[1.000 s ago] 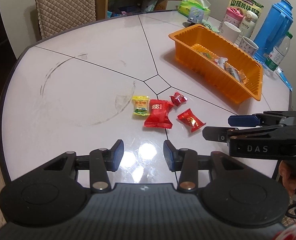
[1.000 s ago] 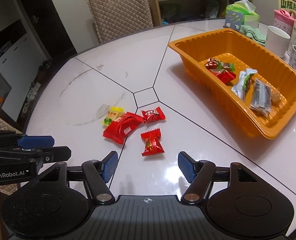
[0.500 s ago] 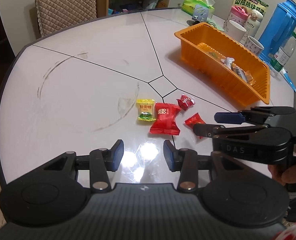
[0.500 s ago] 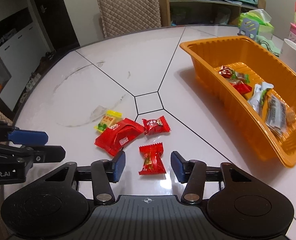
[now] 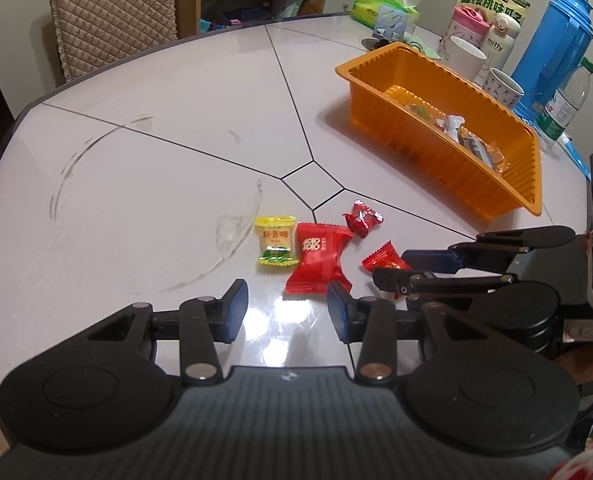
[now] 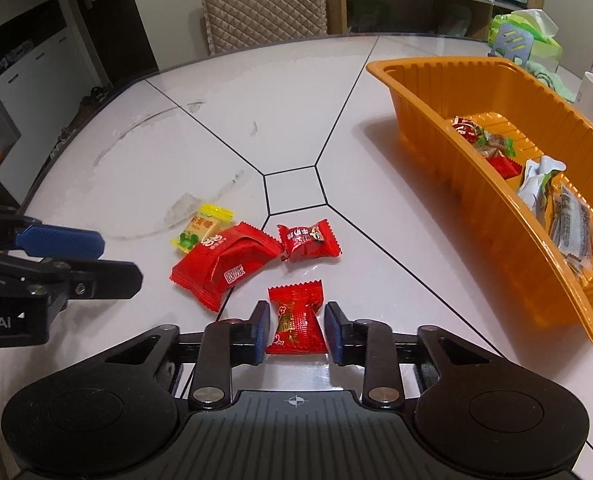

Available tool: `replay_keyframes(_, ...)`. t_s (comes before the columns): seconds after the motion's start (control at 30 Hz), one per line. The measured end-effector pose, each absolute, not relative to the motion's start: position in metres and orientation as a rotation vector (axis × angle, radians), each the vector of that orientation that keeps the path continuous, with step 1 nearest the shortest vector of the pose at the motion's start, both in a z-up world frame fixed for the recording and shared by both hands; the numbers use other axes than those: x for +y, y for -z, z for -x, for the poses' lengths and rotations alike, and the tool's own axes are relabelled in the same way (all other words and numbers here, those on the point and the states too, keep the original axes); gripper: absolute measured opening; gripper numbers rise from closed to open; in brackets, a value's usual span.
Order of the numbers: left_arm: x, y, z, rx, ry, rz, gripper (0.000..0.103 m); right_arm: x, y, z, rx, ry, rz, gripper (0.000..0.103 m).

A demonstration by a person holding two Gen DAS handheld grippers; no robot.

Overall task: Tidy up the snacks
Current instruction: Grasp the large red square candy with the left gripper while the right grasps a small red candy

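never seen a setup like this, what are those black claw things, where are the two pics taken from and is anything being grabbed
They are two hand-held grippers, each carrying its own camera that looks along its fingers. One picture comes from the left gripper, which is open over bare table. The other comes from the right gripper, whose jaws have just been closing around a small red candy. Nearby lie a large red packet, another red candy and a yellow candy. The orange tray already holds snacks.
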State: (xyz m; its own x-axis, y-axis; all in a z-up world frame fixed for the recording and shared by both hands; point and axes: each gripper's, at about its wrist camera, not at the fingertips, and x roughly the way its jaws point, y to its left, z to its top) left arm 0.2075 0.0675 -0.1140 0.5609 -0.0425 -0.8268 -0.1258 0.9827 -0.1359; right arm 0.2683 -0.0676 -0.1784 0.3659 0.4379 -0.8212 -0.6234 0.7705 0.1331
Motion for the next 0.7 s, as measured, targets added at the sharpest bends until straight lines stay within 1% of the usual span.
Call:
replay_keyframes(0.13,0.064,0.117,-0.216,0.978,-0.033,0.179,0.039,-0.070,0.178,-0.267,0.972,-0.697,0.215,0.022)
replay_keyframes(0.5,0.052,0.129,-0.245,0.983,0.010,0.137,0.039,-0.092,0.165,-0.273,0.968,-0.648,0.139,0.022)
replay_keyframes(0.6,0.047,0.133,-0.252,0.983,0.028,0.112,0.033,-0.098,0.164,-0.276,0.972,-0.631,0.122,0.022)
replay_keyframes(0.7,0.044,0.139,-0.260,0.996,0.039,0.097,0.033,-0.104,0.164,-0.278,0.975,-0.617,0.105,0.022)
